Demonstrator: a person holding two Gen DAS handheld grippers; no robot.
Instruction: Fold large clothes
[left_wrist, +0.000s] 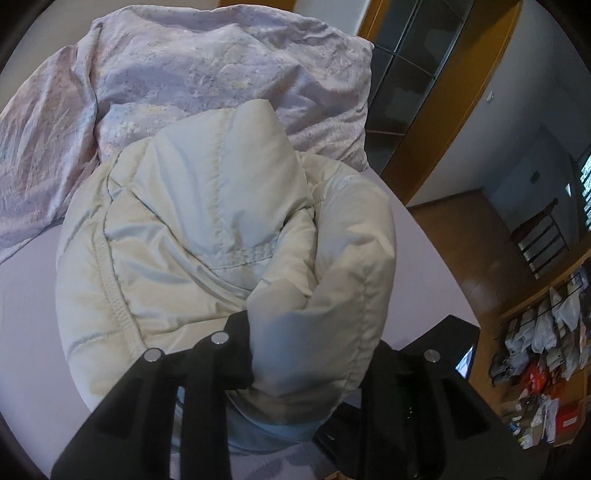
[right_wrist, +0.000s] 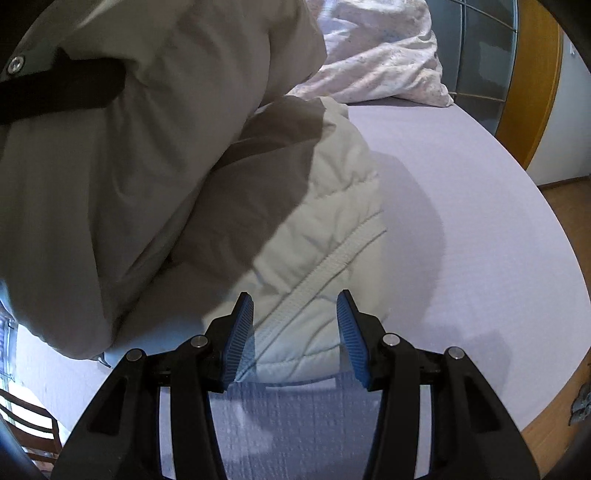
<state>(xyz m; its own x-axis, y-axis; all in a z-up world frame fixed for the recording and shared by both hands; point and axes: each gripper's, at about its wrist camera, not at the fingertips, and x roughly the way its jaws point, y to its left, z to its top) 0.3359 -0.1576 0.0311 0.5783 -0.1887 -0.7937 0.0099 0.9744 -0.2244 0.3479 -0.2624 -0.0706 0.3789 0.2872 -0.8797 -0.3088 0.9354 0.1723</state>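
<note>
From the left wrist, a puffy cream jacket (left_wrist: 221, 236) was seen bunched on the bed (left_wrist: 26, 314), filling the middle of the view, with its hood or collar peaking toward twelve o'clock. A crumpled lilac duvet (left_wrist: 184, 74) lay behind it from ten to one o'clock. The left gripper (left_wrist: 314, 354) was at six o'clock with a thick fold of the jacket, likely a sleeve, between its fingers; the pads were hidden by fabric, so whether they still pressed could not be told.

From the right wrist, the right gripper (right_wrist: 295, 332) was held at six o'clock, jaws apart and empty, its blue pads (right_wrist: 240, 332) straddling the jacket's hem (right_wrist: 332, 258) without clearly touching it. A raised, shaded mass of the jacket (right_wrist: 129, 166) filled nine to twelve o'clock, with the other gripper's black finger laid against it at ten o'clock. Bare sheet (right_wrist: 480, 221) lay from one to four o'clock.

The step in hand was judged to be a sleeve or side being folded inward over the body. Next, the fold would need to be laid flat and let go, while the right jaws were closed on the hem edge for the following fold.
</note>
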